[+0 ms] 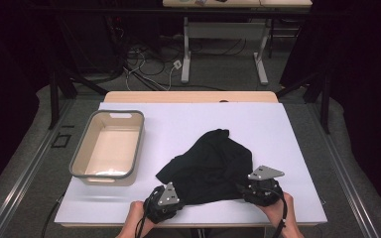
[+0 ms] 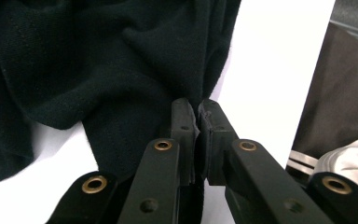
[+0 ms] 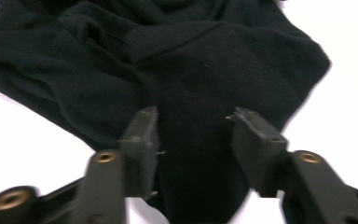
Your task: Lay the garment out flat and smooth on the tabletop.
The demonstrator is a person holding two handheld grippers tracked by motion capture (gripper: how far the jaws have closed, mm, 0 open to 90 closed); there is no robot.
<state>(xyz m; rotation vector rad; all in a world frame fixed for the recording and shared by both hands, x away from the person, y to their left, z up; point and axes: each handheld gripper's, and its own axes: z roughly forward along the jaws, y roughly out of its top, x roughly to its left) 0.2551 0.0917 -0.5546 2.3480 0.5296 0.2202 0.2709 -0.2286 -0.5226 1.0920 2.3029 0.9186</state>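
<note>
Left gripper (image 1: 174,187): jaws are pressing together on a fold at the near left edge of the black garment (image 1: 209,166); in the left gripper view (image 2: 198,122) the pads are meeting with dark cloth pinched between them.
Right gripper (image 1: 242,187): jaws are standing spread at the garment's near right edge; in the right gripper view (image 3: 193,126) cloth (image 3: 168,70) is lying between the two pads, and neither pad is pressing on it.
Left hand (image 1: 135,218): is gripping the left gripper from the near side of the garment.
Right hand (image 1: 280,210): is gripping the right gripper, near and to the right of the garment.
Black garment: is lying crumpled in a loose heap, its near edge running between the two grippers and its far tip pointing away from the person; in the left gripper view (image 2: 98,65) it is showing deep folds.
White table cover (image 1: 278,134): is lying under the garment and showing bare on all sides of it.
Grey-rimmed tub (image 1: 80,156): is standing left of the garment, well apart from it, open side up.
Floor cables (image 1: 144,64): are trailing far beyond the garment, past the table's far edge.
</note>
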